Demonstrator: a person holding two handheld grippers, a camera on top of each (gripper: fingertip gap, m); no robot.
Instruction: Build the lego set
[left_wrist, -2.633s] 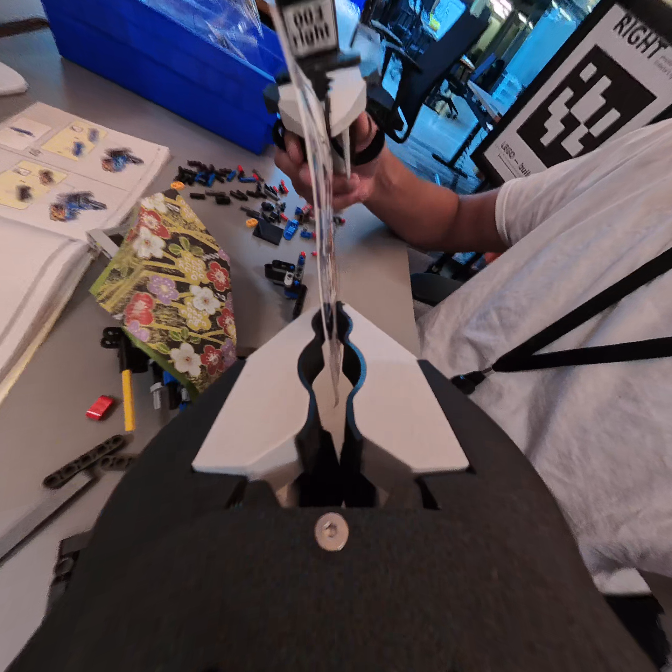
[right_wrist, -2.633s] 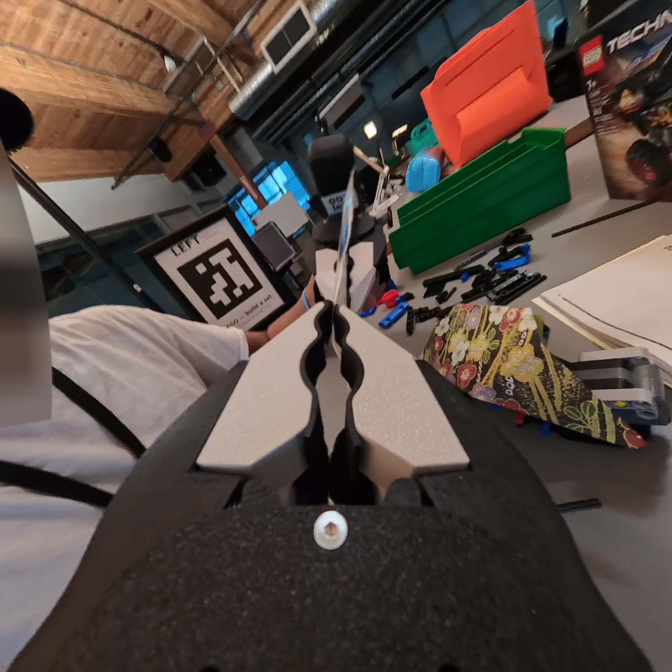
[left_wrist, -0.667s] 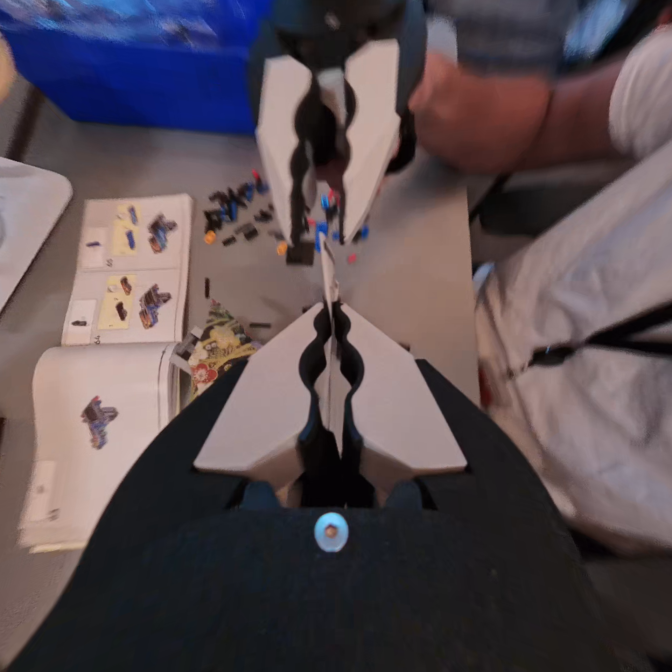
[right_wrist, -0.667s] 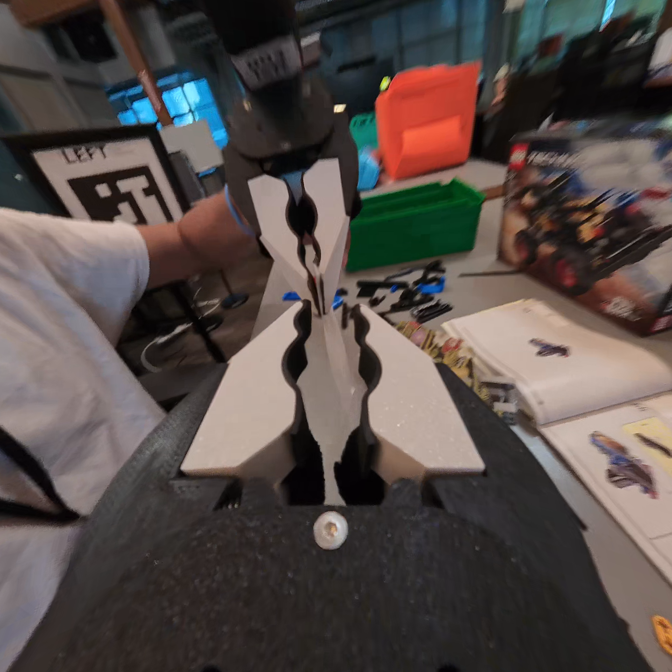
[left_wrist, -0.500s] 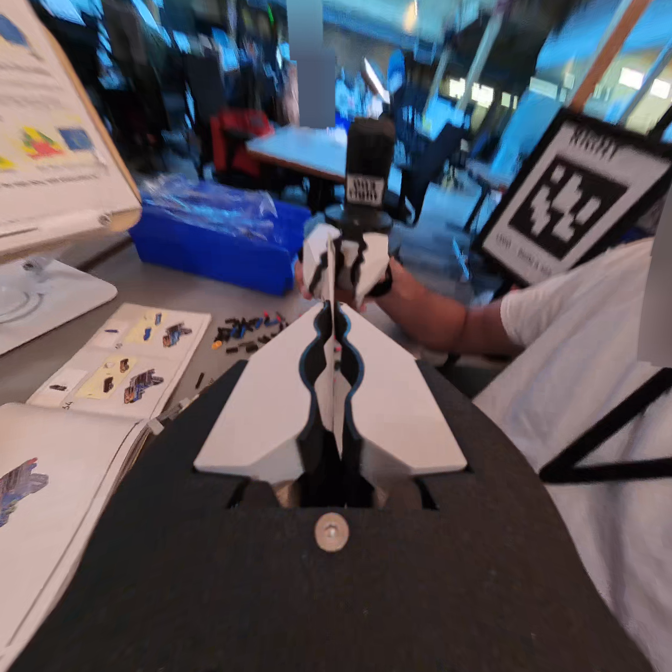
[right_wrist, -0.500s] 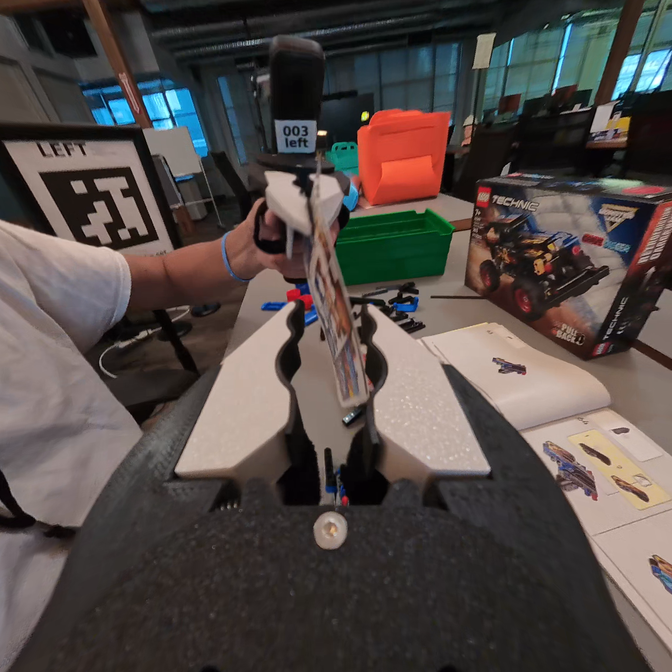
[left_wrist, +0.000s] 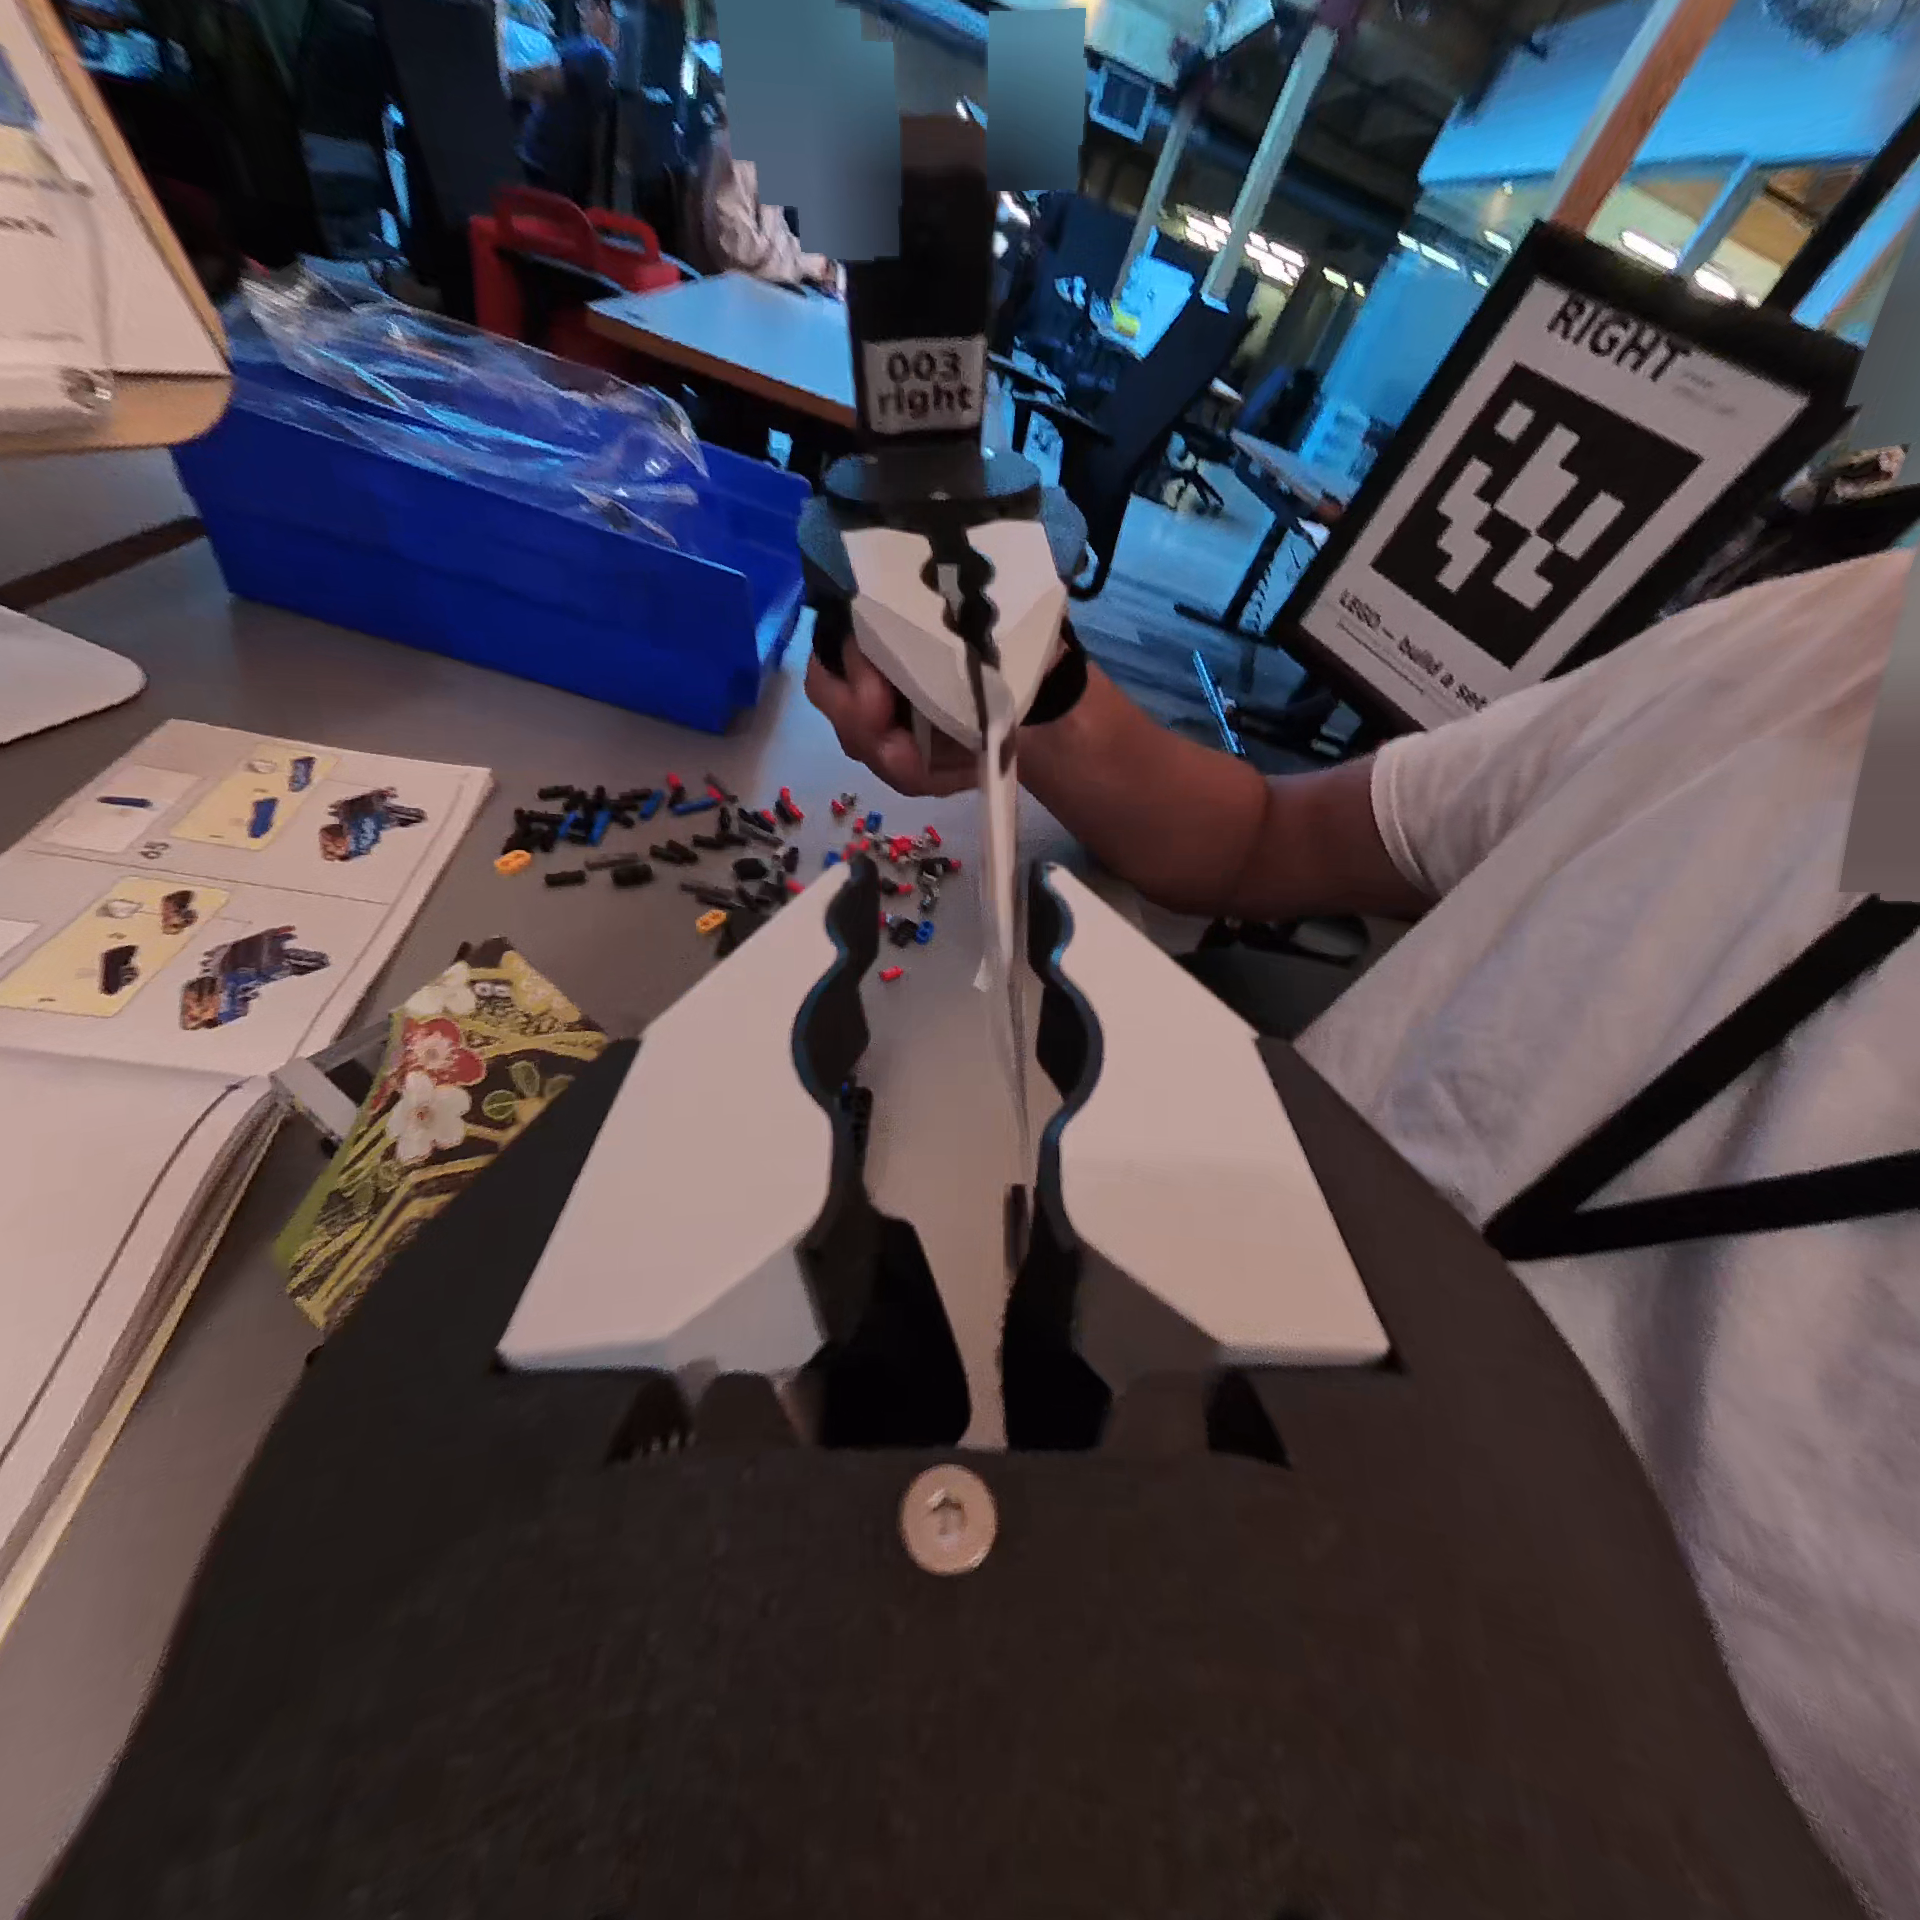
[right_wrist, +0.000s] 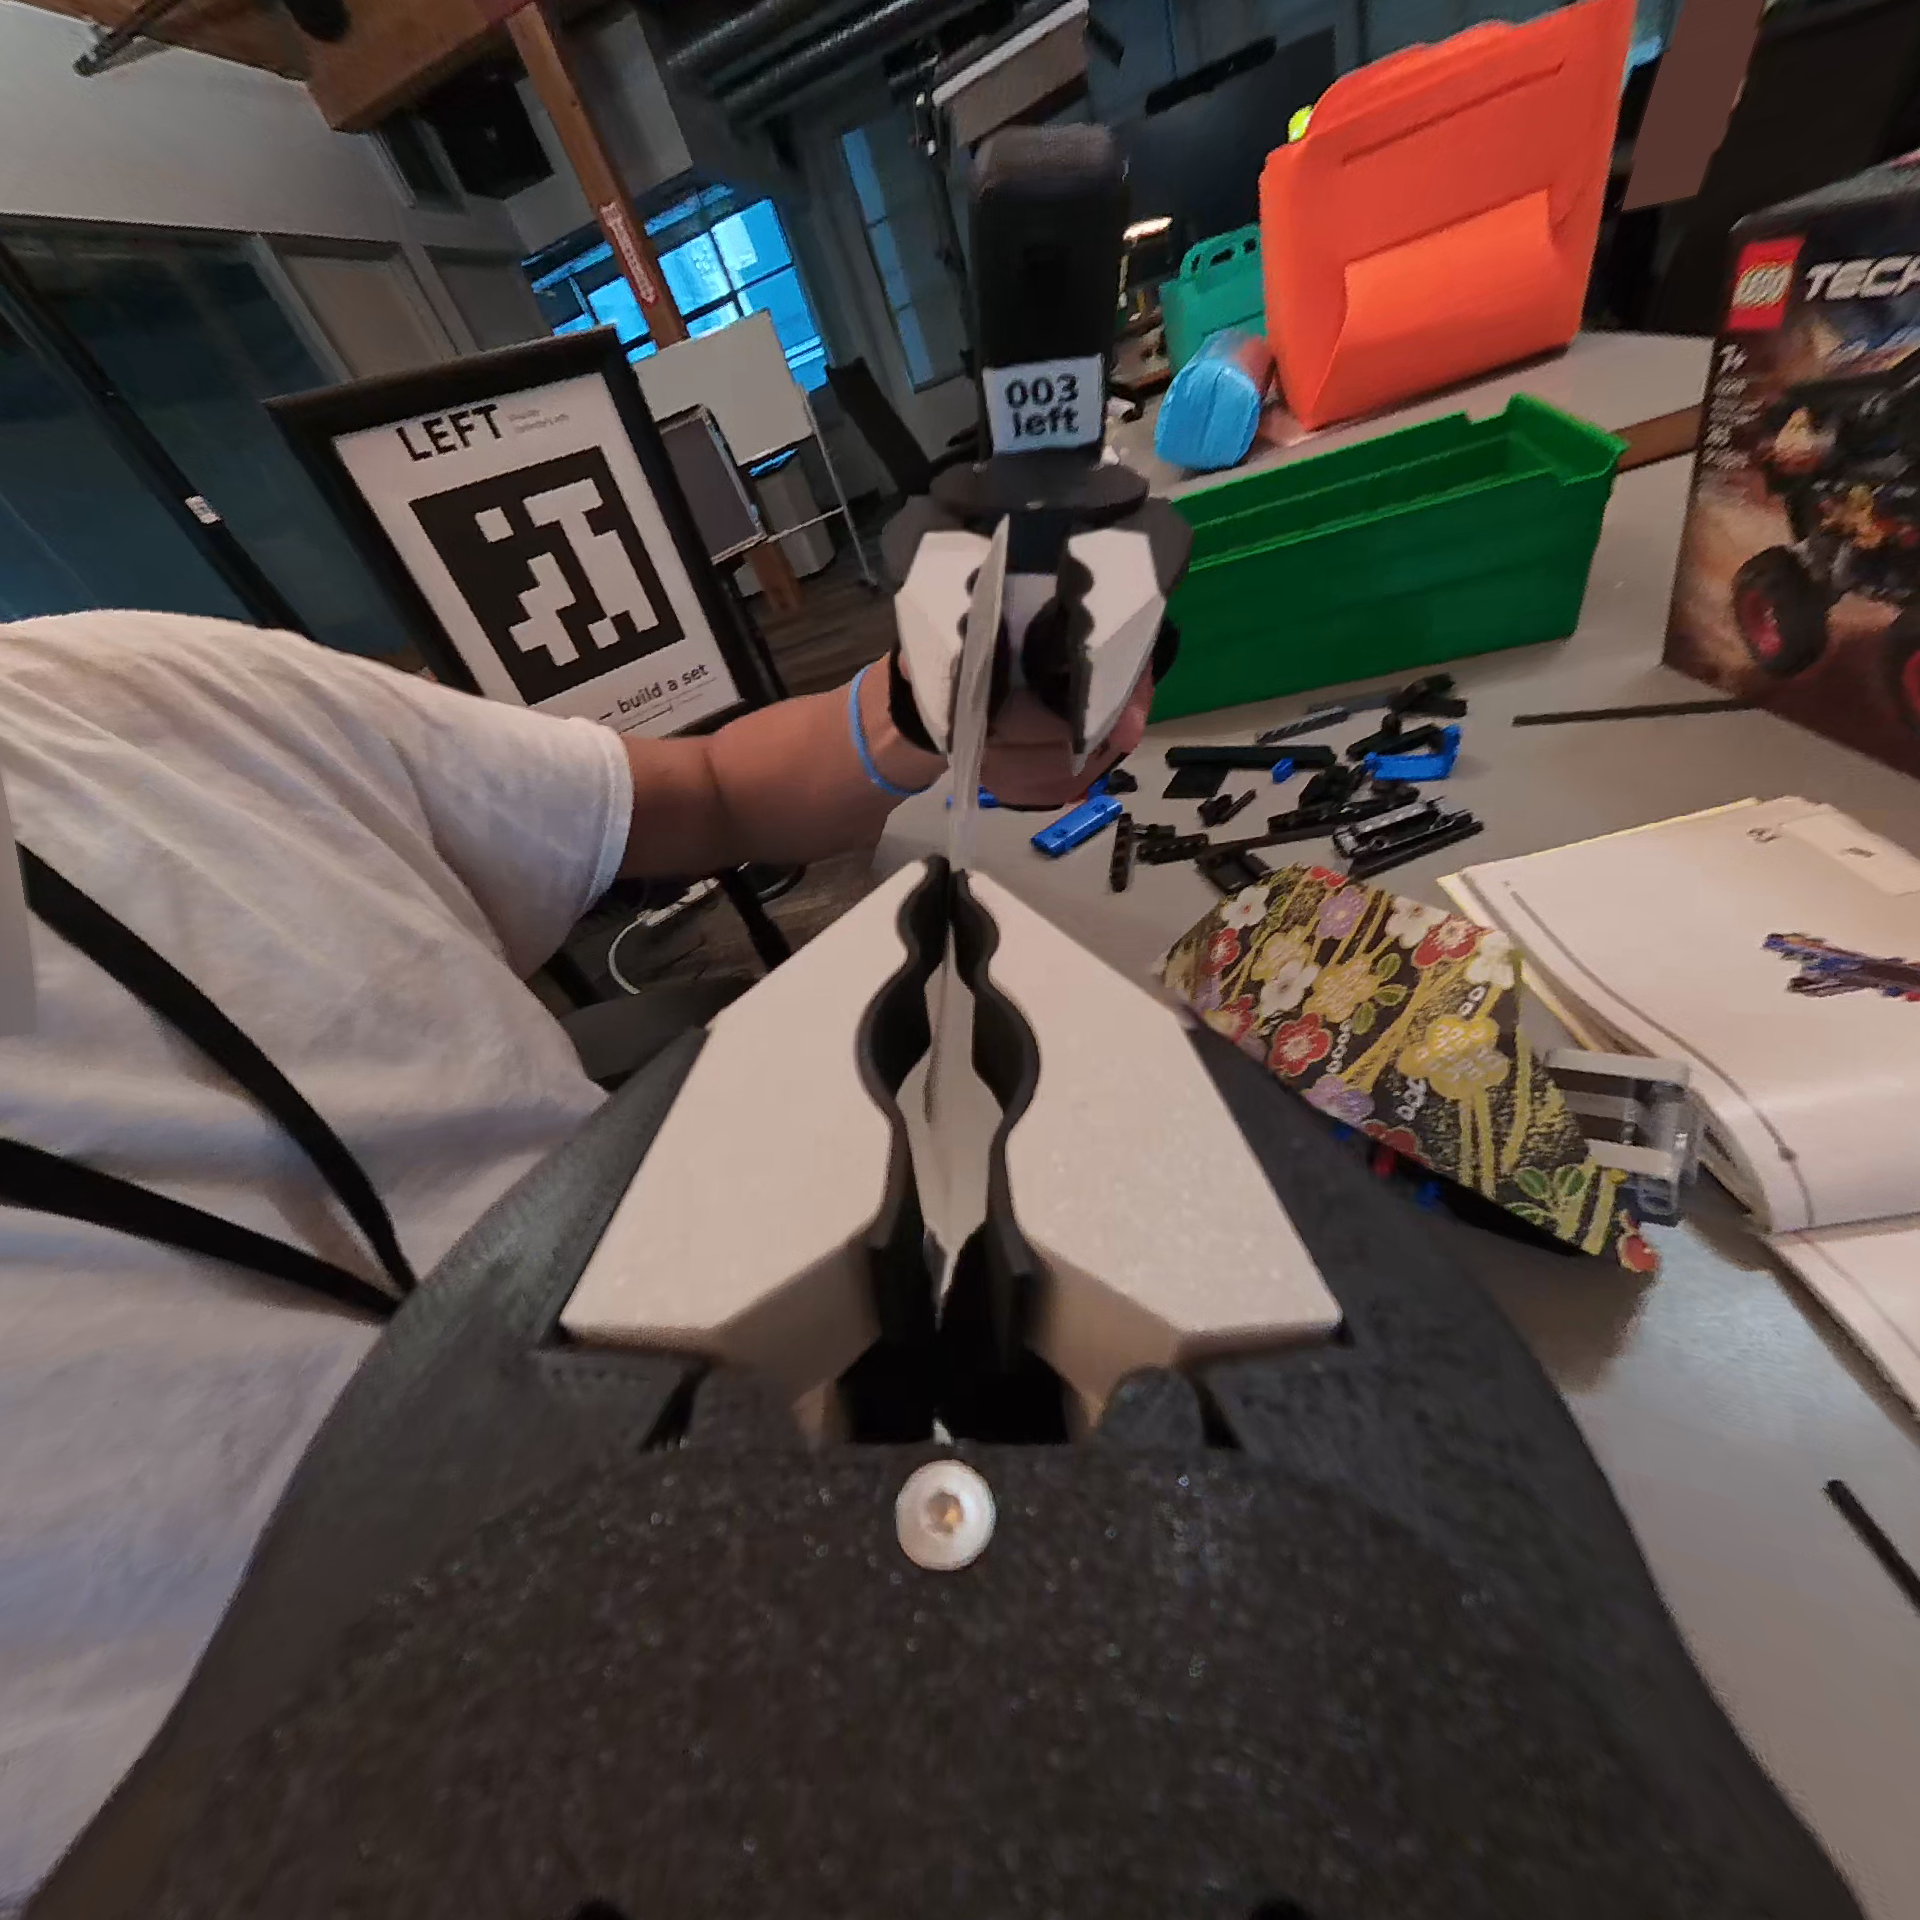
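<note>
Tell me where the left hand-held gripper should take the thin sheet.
Grip its free end, opposite the right hand-held gripper's pinch. The thin sheet sits edge-on between the left hand-held gripper's open fingers, so probably just close across its flat faces.

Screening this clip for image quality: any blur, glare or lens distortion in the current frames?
Left wrist view: wide-angle bending at the edges, blue bin and loose Lego pieces fairly sharp, window side bright with a blue cast, sheet slightly smeared. Right wrist view: same distortion, green bin crisp, Lego box mildly soft.
</note>
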